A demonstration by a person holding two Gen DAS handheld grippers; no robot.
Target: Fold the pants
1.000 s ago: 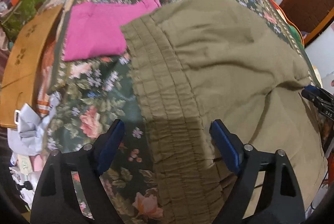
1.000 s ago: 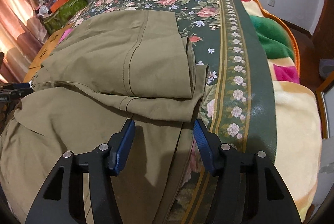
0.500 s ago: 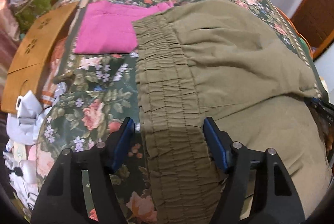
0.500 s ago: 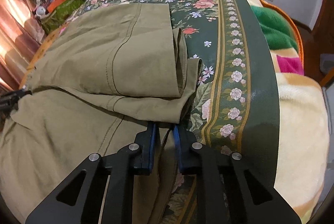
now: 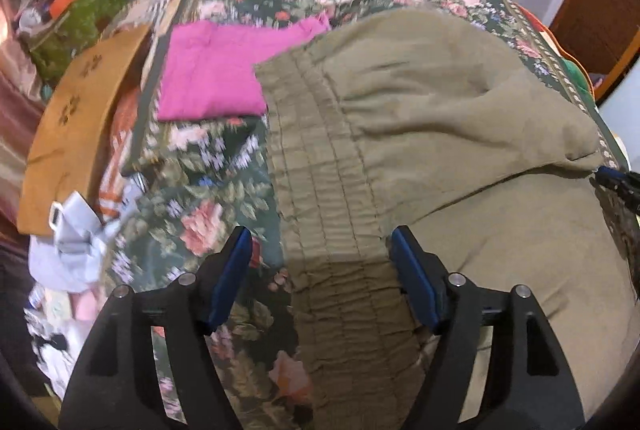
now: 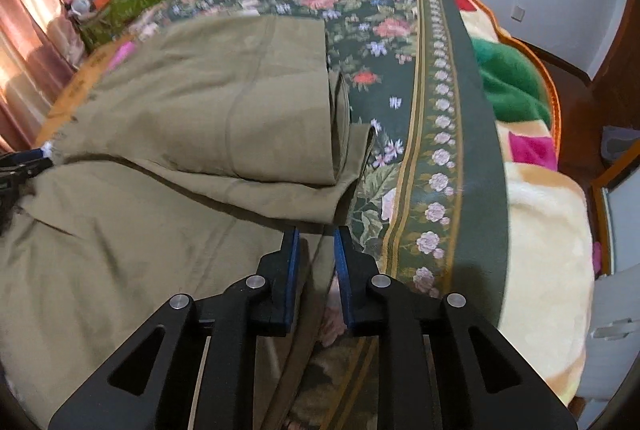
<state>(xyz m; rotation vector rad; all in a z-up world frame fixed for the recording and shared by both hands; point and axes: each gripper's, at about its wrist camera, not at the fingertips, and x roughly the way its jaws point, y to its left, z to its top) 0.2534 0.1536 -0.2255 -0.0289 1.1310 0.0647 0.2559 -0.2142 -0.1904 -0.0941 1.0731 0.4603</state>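
We see the olive-green cotton pants (image 5: pixel 432 117) lying on the dark floral bedspread (image 5: pixel 208 205), folded over so the upper layer's free edge runs across the lower layer.

Left gripper (image 5: pixel 320 262) straddles the gathered elastic waistband (image 5: pixel 320 165). Its jaws narrowed a bit, then held. The right pad looks to be against the band's edge and the left pad is clear of it, so we read this as no clamp.

Right gripper (image 6: pixel 316 254) has just clamped down; its jaws are nearly closed on the hem edge of the lower pant layer at the leg end.

The leg hems sit near the bedspread's flower-bordered stripe (image 6: pixel 440 149), with a strip of bare bedspread between them.

A folded magenta cloth (image 5: pixel 216 77) touches the waistband's far corner. There is bare bedspread beyond the pants. A tan wooden board (image 5: pixel 76 125) lines the bed's left side.
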